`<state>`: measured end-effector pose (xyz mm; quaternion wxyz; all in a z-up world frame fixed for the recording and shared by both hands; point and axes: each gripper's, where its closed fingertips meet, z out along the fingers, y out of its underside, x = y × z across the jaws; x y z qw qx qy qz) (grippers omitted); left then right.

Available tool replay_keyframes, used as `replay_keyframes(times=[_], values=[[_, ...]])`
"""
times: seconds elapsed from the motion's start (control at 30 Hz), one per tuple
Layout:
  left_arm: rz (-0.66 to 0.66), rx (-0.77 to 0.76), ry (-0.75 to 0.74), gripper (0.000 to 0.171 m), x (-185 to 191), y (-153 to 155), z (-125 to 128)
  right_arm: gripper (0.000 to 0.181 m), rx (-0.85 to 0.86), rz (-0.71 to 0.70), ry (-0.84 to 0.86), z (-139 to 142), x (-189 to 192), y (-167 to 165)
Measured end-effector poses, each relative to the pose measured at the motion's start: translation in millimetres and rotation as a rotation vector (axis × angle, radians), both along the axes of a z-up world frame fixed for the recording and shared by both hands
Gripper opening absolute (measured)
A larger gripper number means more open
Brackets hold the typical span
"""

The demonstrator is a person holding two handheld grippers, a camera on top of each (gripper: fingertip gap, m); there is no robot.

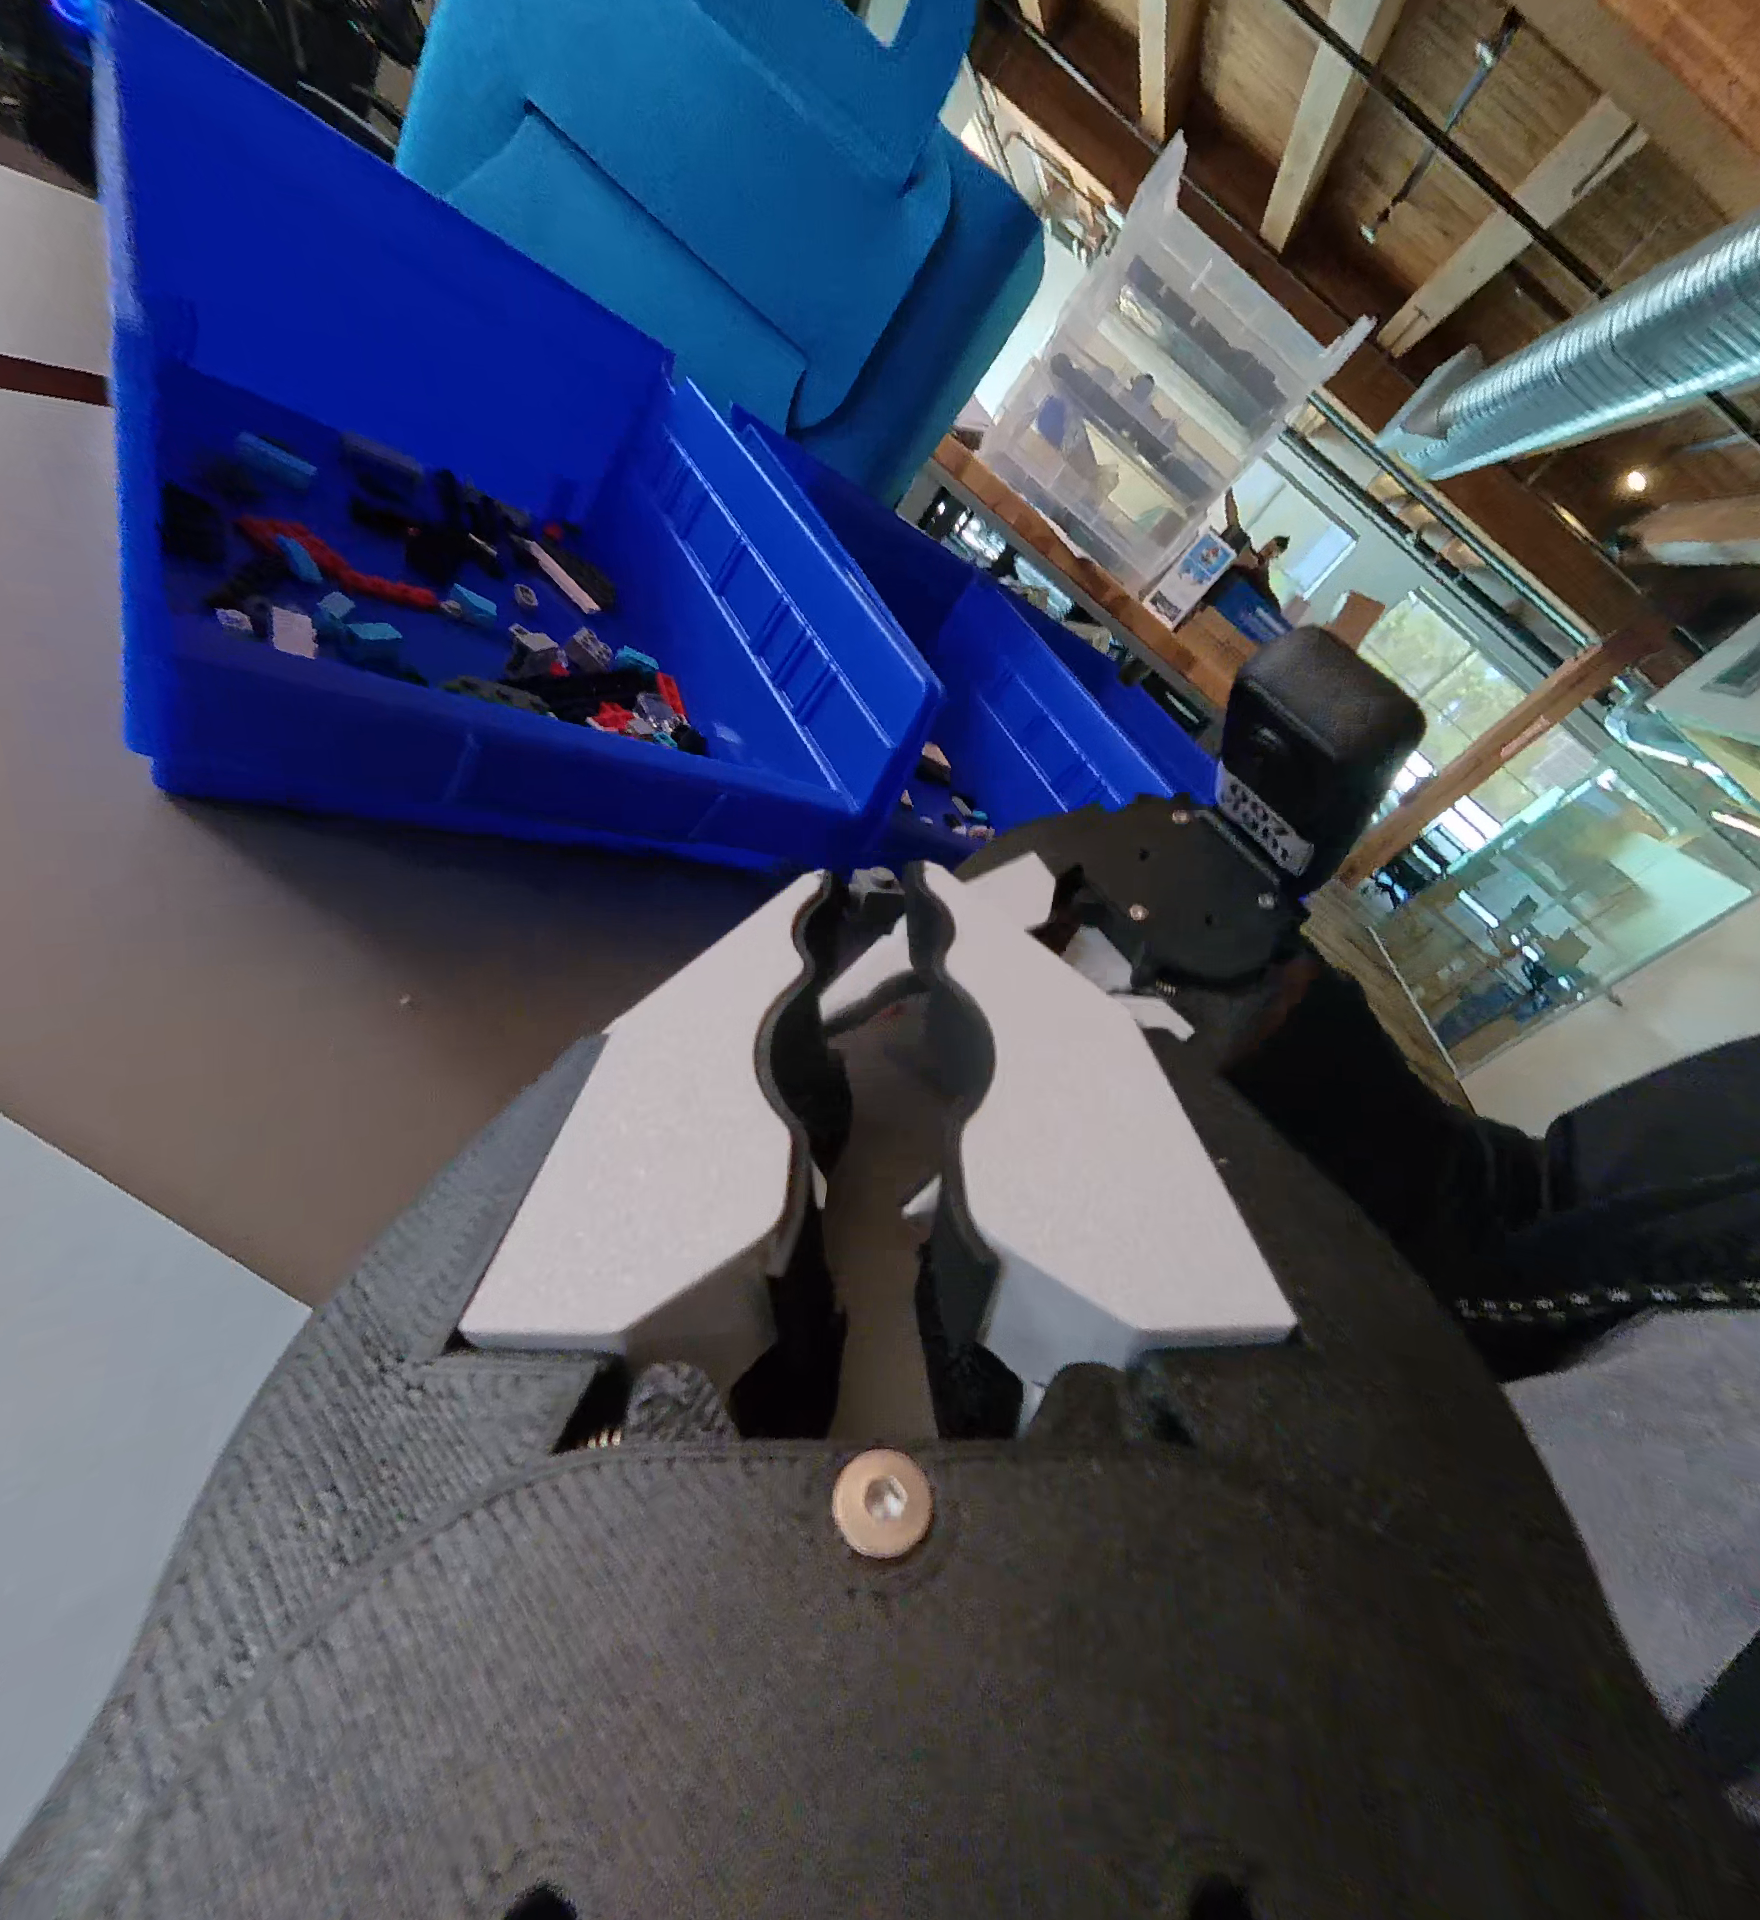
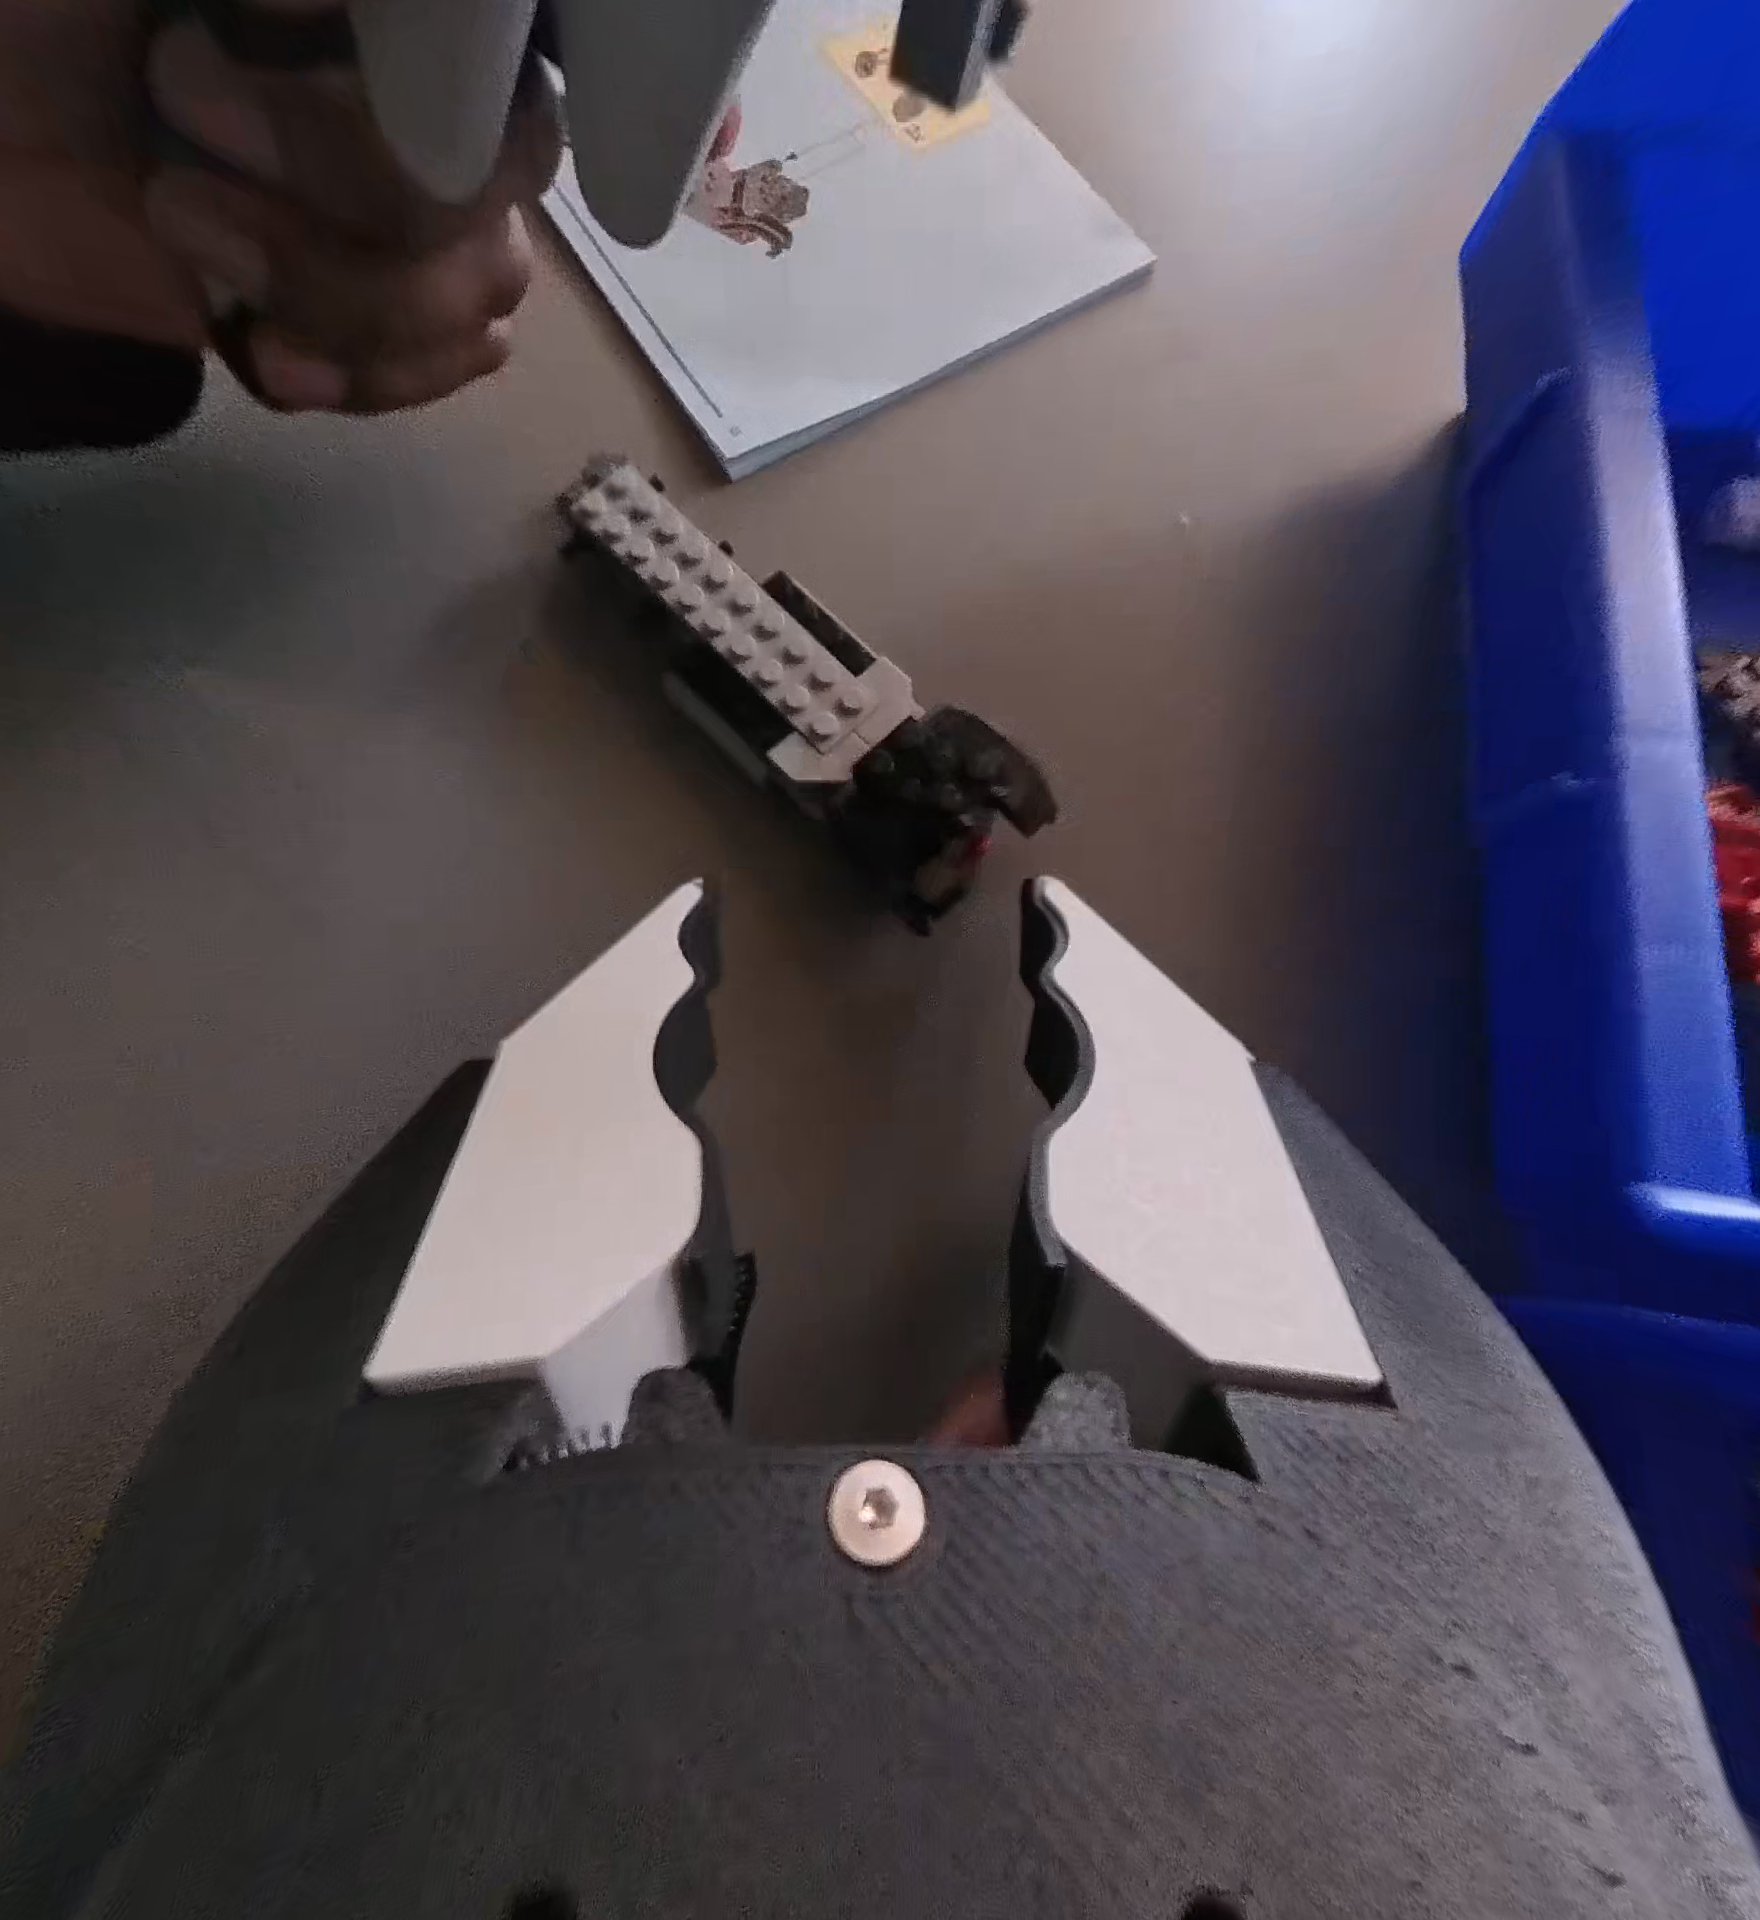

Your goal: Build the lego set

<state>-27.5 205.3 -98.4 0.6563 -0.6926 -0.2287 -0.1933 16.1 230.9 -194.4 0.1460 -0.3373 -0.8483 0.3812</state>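
- Left hand-held gripper (image 1: pixel 868 891): fingers nearly together, pinching a small dark grey lego piece (image 1: pixel 872 889) at the tips; piece mostly hidden by the fingers, shape hard to make out.
- Left view is tilted; left hand-held gripper is held above the grey surface (image 1: pixel 232 935), tips pointing toward the near blue bin (image 1: pixel 502 769).
- Near blue bin holds loose lego bricks (image 1: pixel 419 592) in black, red, light blue and grey; individual pieces too small to sort.
- Second blue bin (image 1: pixel 1042 717) behind it, contents mostly hidden by its wall.
- Right hand-held gripper (image 2: pixel 871 894): jaws wide apart, nothing between them, hovering over the surface, pointed down.
- Partly built lego model (image 2: pixel 751 665) lies flat on the surface just ahead of the right fingertips: long grey studded plate on a dark base, black curved end nearest the gripper, blurry. Cannot tell whether the tips touch it.
- Instruction booklet (image 2: pixel 886 281) lies open beyond the model, top cut off.
- Person's hand (image 2: pixel 336 239) at top left of the right view grips the other gripper's pale handle; blurred, partly cropped.
- Blue bin at right edge of the right view, cut off, red and black bricks inside.
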Motion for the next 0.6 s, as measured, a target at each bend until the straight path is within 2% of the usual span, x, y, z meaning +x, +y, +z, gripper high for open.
replay_keyframes(times=[0.17, 0.33, 0.43, 0.6], values=[[-0.071, -0.039, 0.025, 0.01, 9, -2, -4, 0.067, -0.031, 0.091, 0.076, 10, -11, 4], [-0.113, -0.064, 0.027, 0.01, 15, -10, -8, 0.072, -0.029, 0.183, 0.042, 3, -12, -7], [-0.126, -0.081, 0.035, 0.011, 18, -16, -10, 0.07, 0.051, 0.203, 0.013, -11, -12, -9], [-0.158, -0.099, 0.046, 0.011, 24, -23, -12, 0.056, 0.041, 0.232, 0.016, -9, 3, -13]])
